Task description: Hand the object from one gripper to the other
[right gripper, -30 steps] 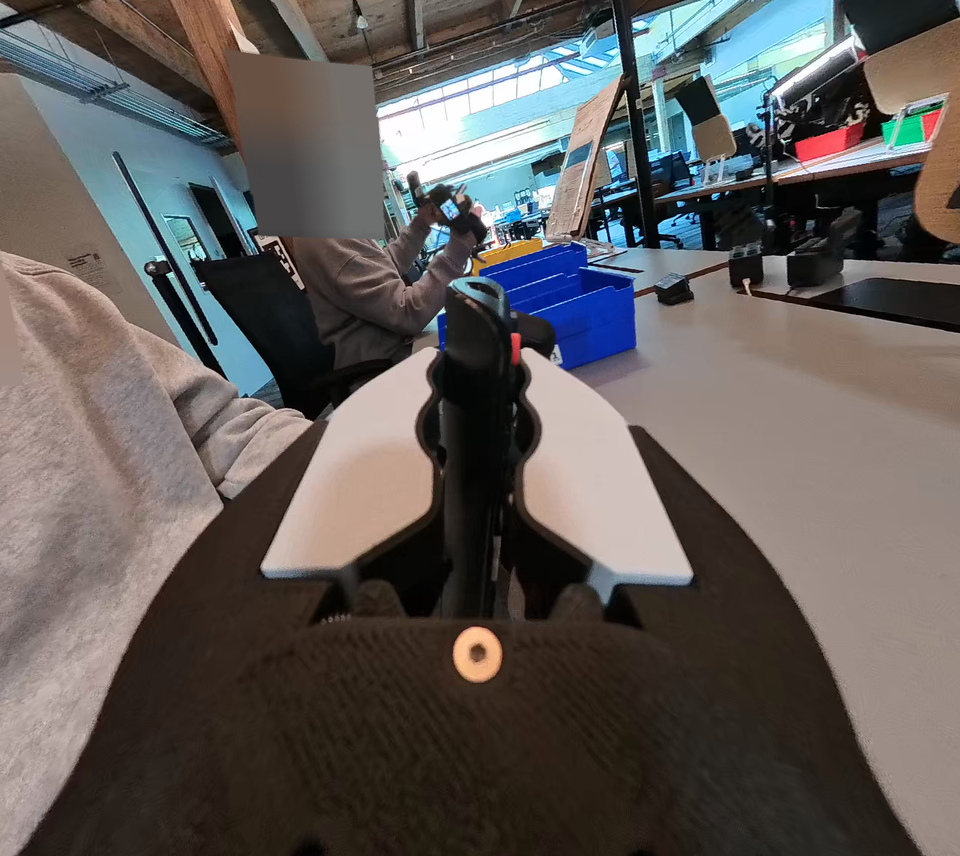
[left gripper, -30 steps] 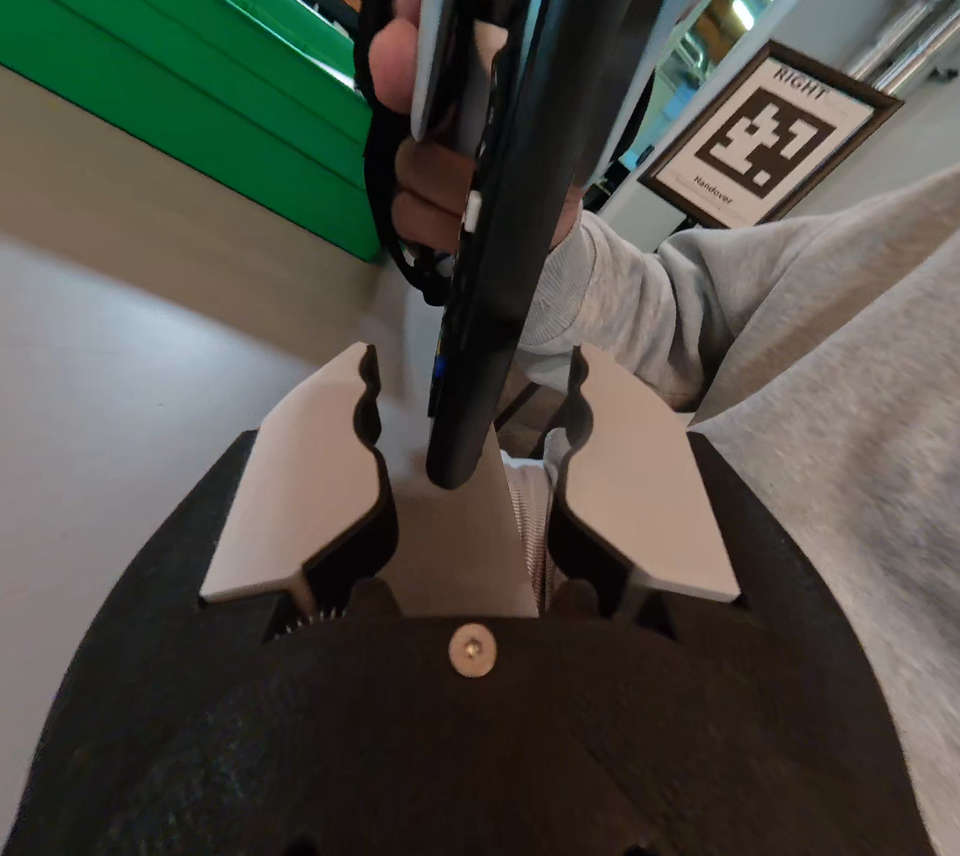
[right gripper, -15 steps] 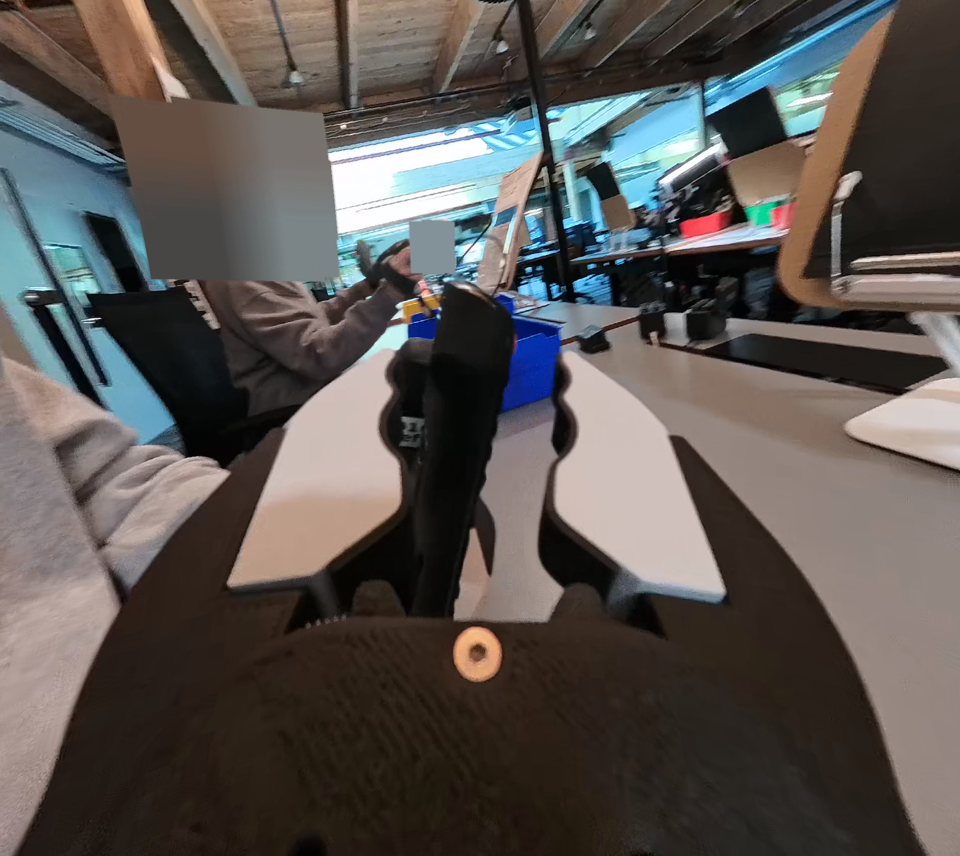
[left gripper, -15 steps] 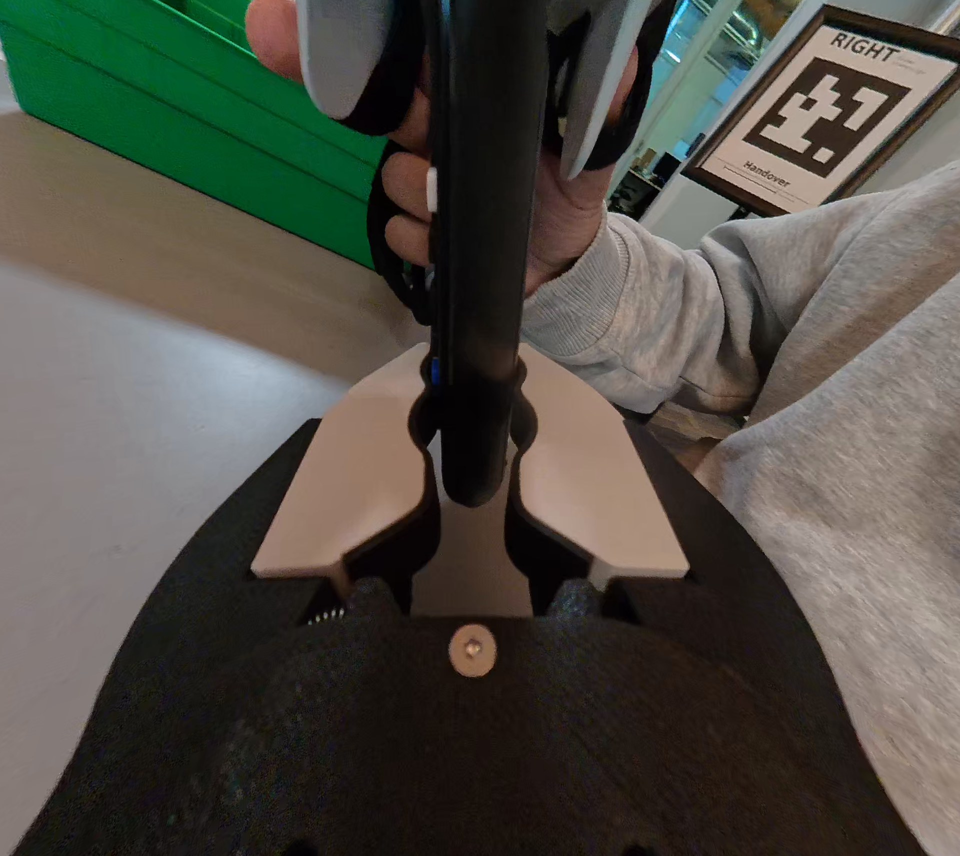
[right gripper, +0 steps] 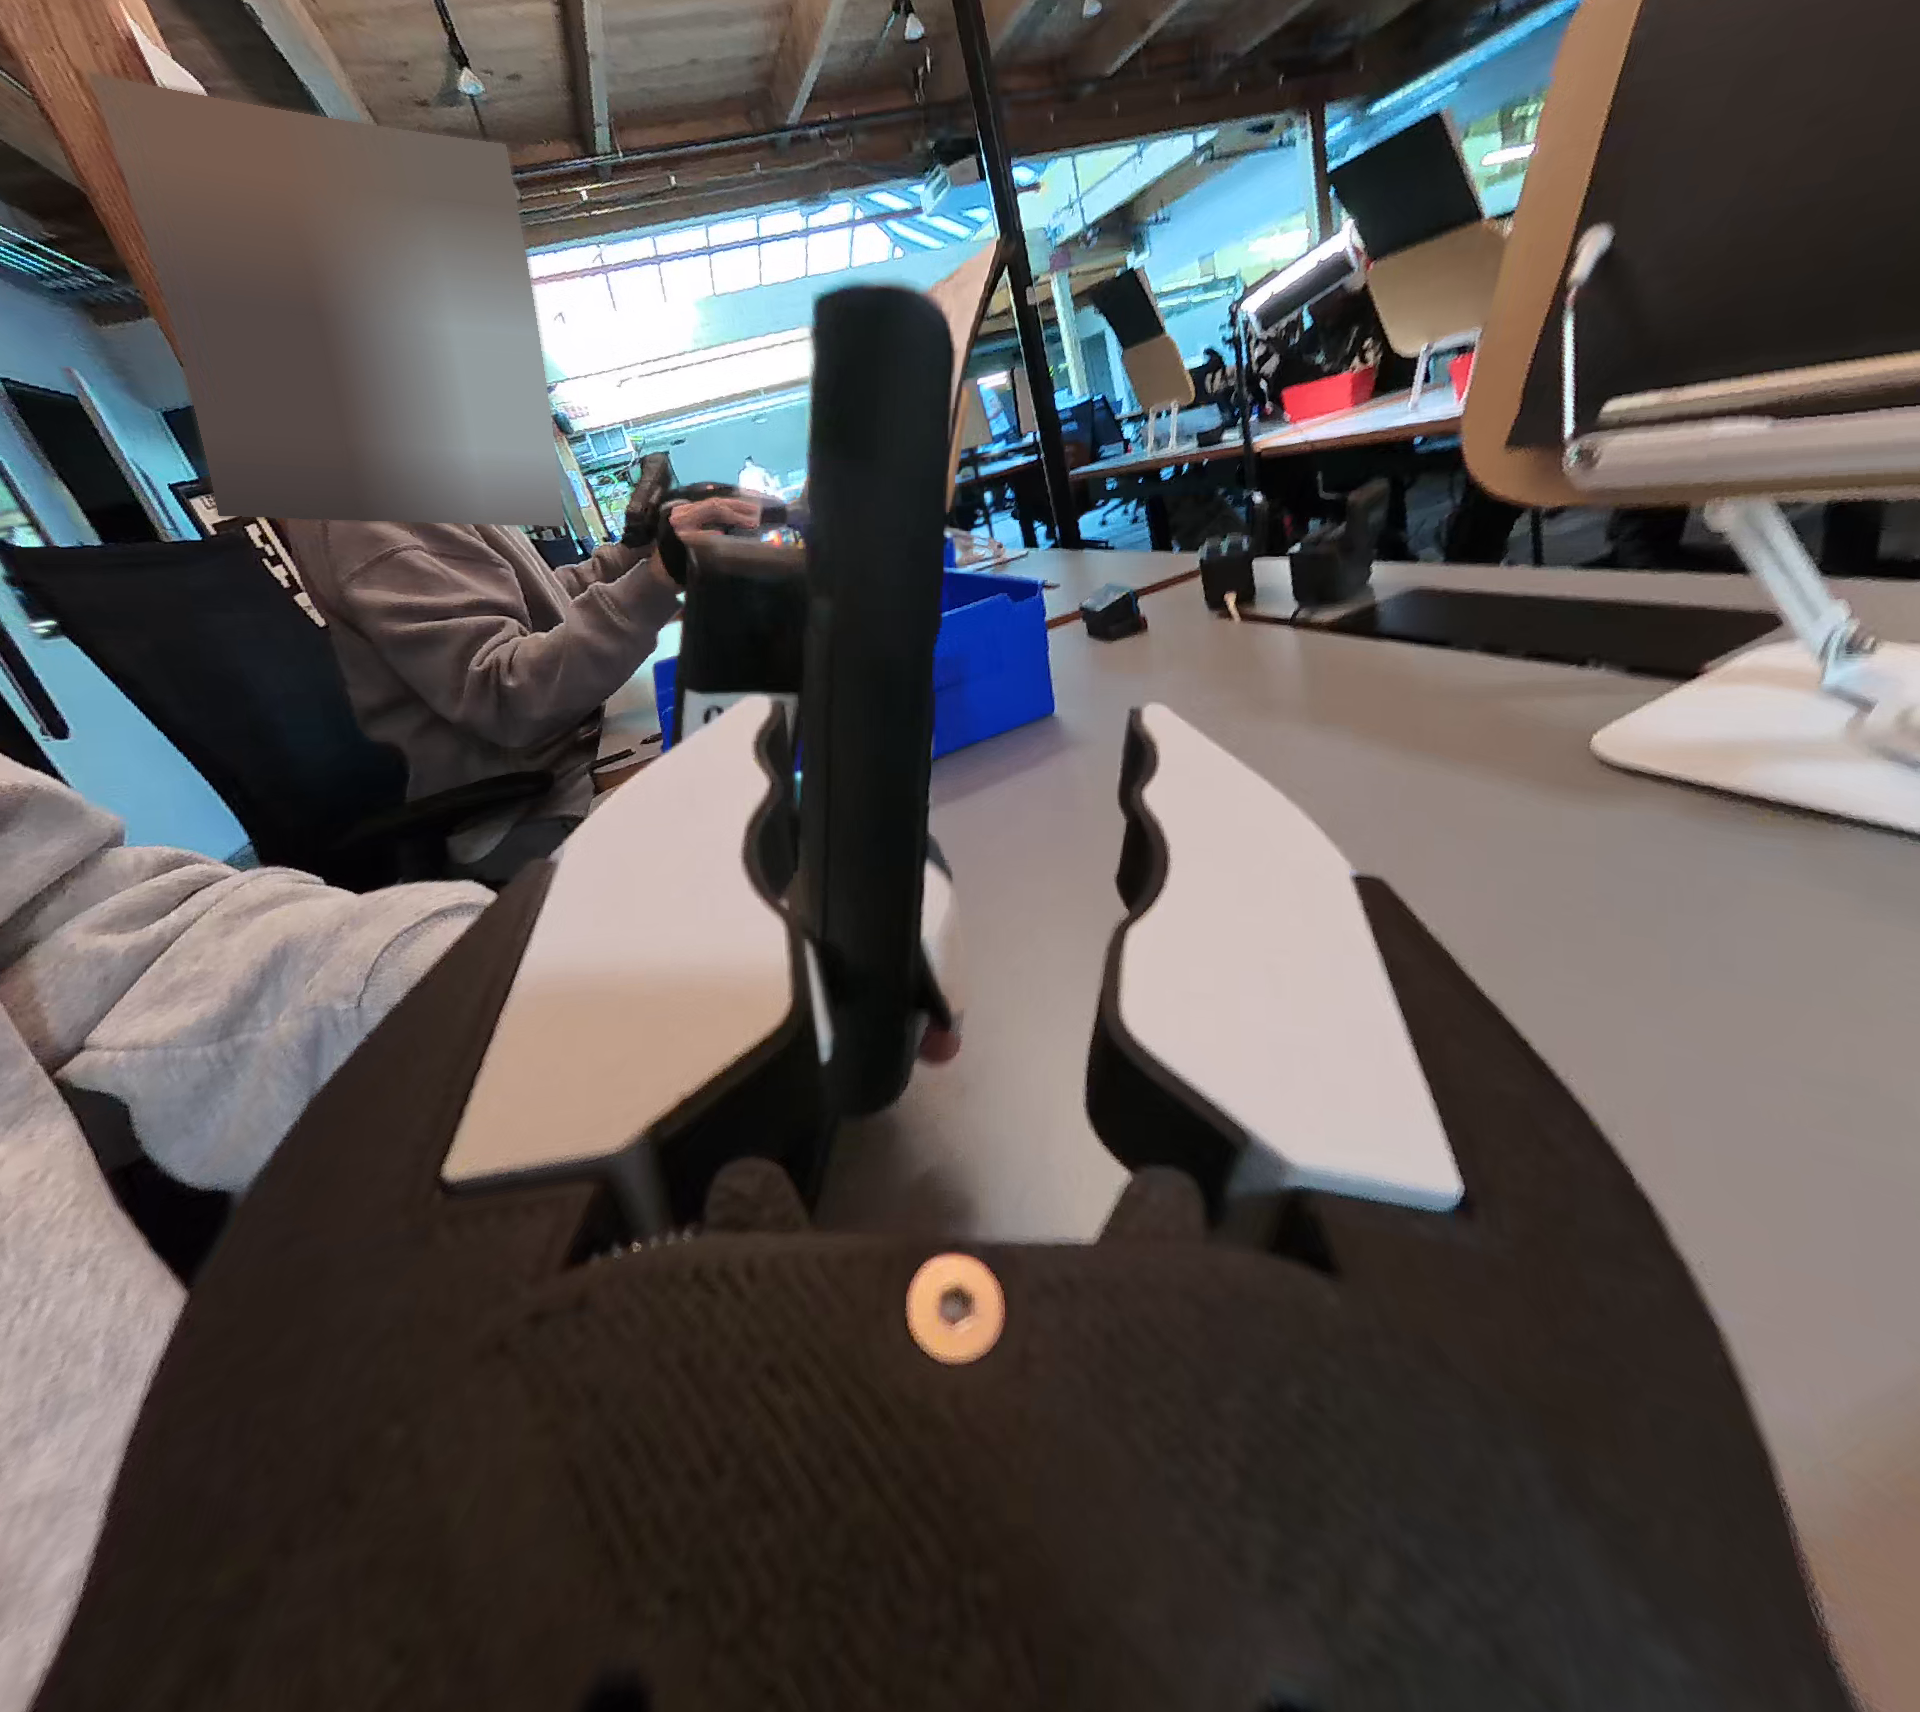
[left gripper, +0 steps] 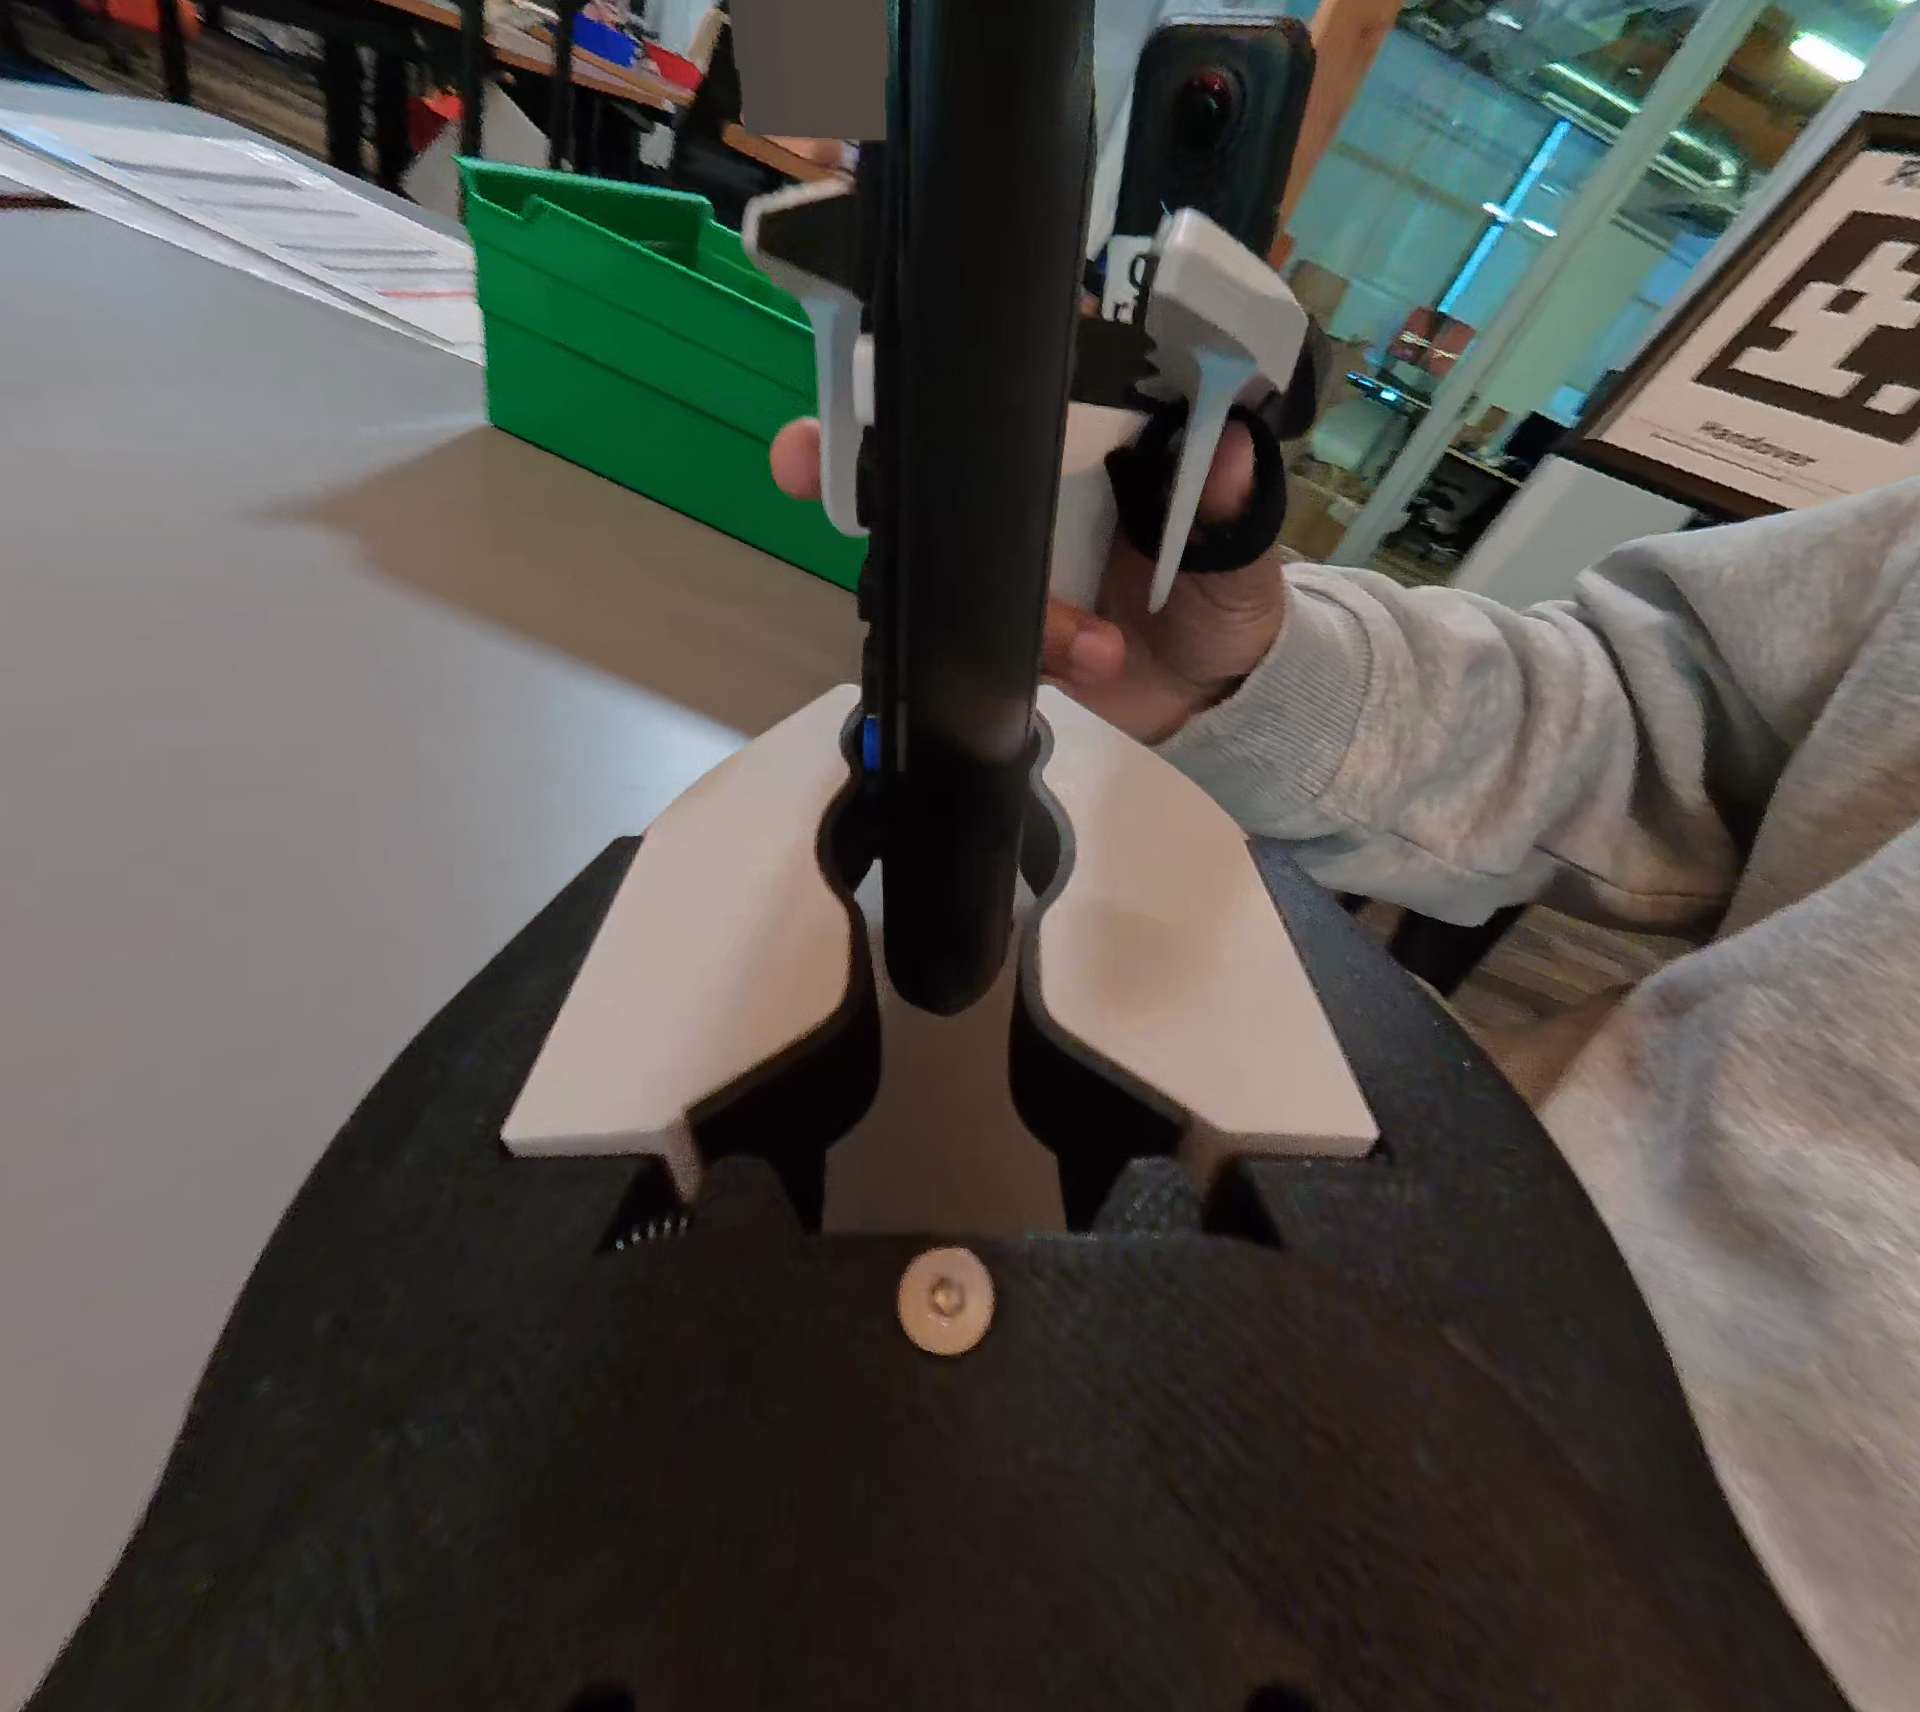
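A long black remote-like object point(left gripper: 987, 312) stands upright in the left wrist view. My left gripper point(left gripper: 945, 727) is shut on its lower end, with the white fingers point(left gripper: 727, 935) pressed on both sides. My right gripper point(left gripper: 1023, 353) shows farther off with its fingers spread on either side of the object. In the right wrist view my right gripper point(right gripper: 956, 727) is open. The object point(right gripper: 878, 623) stands between its fingers, close to the left finger point(right gripper: 644, 935) and well apart from the right one.
A green bin point(left gripper: 623, 353) stands on the grey table point(left gripper: 208, 727) behind the grippers. A framed marker sign point(left gripper: 1787, 332) is at the right. A blue bin point(right gripper: 987, 654), a white monitor stand point(right gripper: 1766, 727) and a seated person point(right gripper: 468, 623) are beyond. The left gripper's tips are roughly 7 centimeters from the right gripper's.
My left gripper has shut on the object's lower end. My right gripper has opened, letting go of the object, and has drawn back along it.
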Motion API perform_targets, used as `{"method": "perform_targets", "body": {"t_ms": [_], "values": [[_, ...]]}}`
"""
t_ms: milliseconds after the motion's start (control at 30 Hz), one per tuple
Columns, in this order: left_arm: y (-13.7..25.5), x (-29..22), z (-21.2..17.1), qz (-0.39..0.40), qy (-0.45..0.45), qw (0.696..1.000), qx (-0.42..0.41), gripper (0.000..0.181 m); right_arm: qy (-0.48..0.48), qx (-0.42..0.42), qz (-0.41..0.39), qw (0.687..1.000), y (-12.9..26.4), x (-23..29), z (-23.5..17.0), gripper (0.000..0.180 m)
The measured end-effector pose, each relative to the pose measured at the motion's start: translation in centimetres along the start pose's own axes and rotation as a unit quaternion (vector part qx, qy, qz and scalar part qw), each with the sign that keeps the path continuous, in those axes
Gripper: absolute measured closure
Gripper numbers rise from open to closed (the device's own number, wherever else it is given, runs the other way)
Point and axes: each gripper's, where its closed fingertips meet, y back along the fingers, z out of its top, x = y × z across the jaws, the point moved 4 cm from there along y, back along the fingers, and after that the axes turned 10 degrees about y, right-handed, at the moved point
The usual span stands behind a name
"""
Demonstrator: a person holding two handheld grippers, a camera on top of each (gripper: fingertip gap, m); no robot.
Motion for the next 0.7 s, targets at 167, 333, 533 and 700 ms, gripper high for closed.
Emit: {"method": "perform_targets", "body": {"t_ms": [167,333,533,700], "values": [[0.9,1.1,1.0,0.104,-0.064,0.992,-0.034,0.155,0.02,0.026,-0.033,0.999,-0.3,0.2,-0.8,0.126],[1.6,2.1,1.3,0.226,-0.097,0.968,-0.056,0.156,0.046,0.008,-0.155,0.987,0.7,-0.3,0.1,0.148],[0.9,1.6,0.8,0.268,-0.096,0.957,-0.06,0.156,0.089,0.023,-0.172,0.981,-1.9,2.9,-0.8,0.104],[-0.4,0.6,-0.1,0.281,-0.154,0.947,-0.023,0.156,0.057,0.047,-0.143,0.987,-3.1,4.3,-1.6,0.109]]}}
